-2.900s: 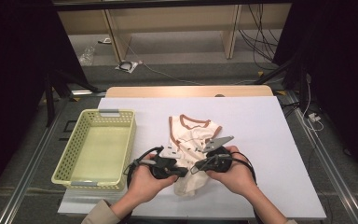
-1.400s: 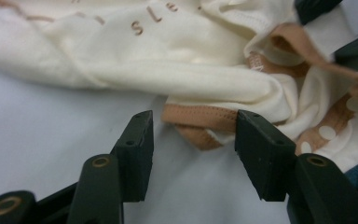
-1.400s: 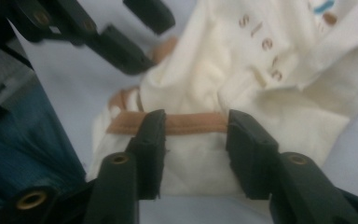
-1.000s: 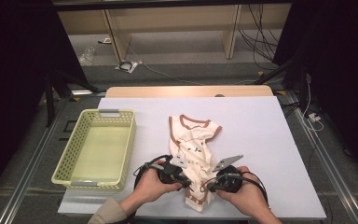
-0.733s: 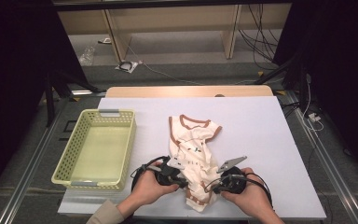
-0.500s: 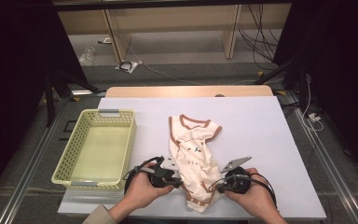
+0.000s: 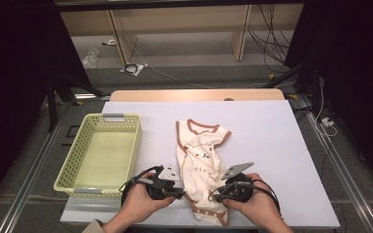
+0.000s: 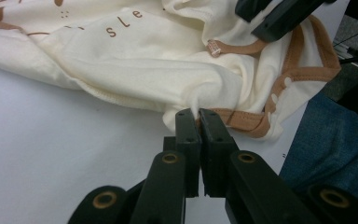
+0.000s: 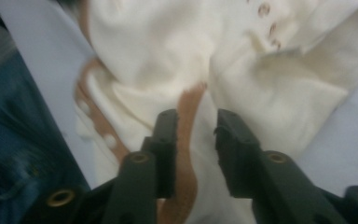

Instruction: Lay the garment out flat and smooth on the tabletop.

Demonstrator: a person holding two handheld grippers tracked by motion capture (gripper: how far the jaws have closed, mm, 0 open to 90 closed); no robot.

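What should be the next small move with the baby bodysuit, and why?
Probably re-close the right gripper on the brown trim: its jaws have just been opening and the trim lies loose between them, while the left gripper is shut on the baby bodysuit hem.

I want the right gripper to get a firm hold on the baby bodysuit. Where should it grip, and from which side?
Grip the brown-trimmed bottom hem of the baby bodysuit, coming in from its right, near side. The trim is a thick folded band lying between the open right gripper, opposite the left gripper, which is shut on the same hem.
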